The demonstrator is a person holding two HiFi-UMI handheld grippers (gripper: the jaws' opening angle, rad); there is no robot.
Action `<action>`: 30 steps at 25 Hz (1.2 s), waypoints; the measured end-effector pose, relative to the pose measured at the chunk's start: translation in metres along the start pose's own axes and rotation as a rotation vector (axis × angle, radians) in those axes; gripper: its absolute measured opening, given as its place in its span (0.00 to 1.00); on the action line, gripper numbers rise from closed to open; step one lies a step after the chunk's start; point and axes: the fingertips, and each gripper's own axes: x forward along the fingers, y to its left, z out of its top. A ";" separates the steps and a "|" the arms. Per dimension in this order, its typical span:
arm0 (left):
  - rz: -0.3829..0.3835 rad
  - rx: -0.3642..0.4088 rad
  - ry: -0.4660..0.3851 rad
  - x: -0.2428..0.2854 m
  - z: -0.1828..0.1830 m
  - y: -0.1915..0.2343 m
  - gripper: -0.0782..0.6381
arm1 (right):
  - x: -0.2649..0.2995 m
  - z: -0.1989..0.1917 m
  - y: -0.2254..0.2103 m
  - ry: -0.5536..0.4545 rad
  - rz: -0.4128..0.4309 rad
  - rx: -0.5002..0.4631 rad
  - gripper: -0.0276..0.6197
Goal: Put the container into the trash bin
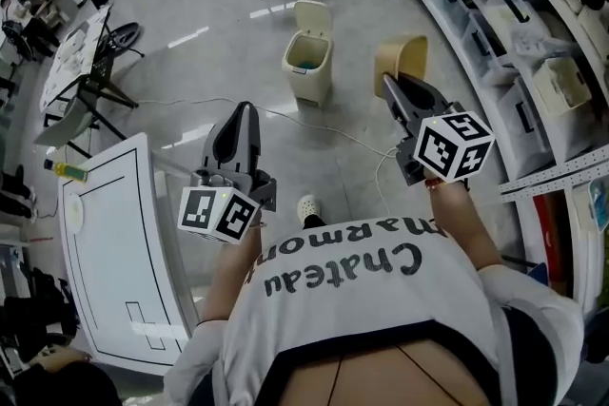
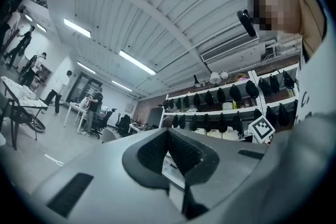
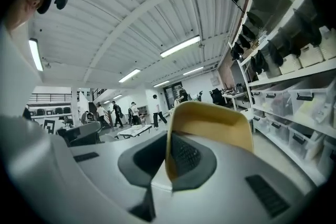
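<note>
The container (image 1: pixel 407 52) is clamped by its rim in the right gripper (image 1: pixel 392 88), near the open-lidded trash bin (image 1: pixel 308 64) on the floor; the left gripper (image 1: pixel 244 112) is closed on nothing

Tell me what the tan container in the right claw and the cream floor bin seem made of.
The tan thin-walled container, pinched in the right claw, looks like matte plastic or moulded pulp: dull surface, soft rounded rim. The cream rectangular trash bin with its lid up looks like smooth hard plastic: even colour, moulded shape, faint sheen.
</note>
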 end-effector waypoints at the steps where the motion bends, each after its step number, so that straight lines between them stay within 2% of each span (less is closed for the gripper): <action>1: -0.020 -0.008 0.007 0.011 0.000 0.005 0.14 | 0.008 0.002 -0.004 0.001 -0.013 -0.001 0.10; 6: -0.105 -0.022 -0.030 0.055 0.020 0.030 0.14 | 0.048 0.025 -0.019 -0.025 -0.054 0.012 0.10; 10: -0.129 0.011 -0.020 0.087 0.034 0.062 0.14 | 0.081 0.045 -0.024 -0.060 -0.083 0.007 0.10; 15: -0.153 0.027 -0.055 0.120 0.050 0.099 0.14 | 0.120 0.062 -0.029 -0.103 -0.110 0.002 0.10; 23: -0.189 0.009 -0.061 0.158 0.057 0.148 0.14 | 0.168 0.078 -0.033 -0.129 -0.159 -0.031 0.10; 30: -0.210 -0.019 -0.005 0.169 0.038 0.173 0.14 | 0.194 0.078 -0.033 -0.125 -0.166 -0.046 0.10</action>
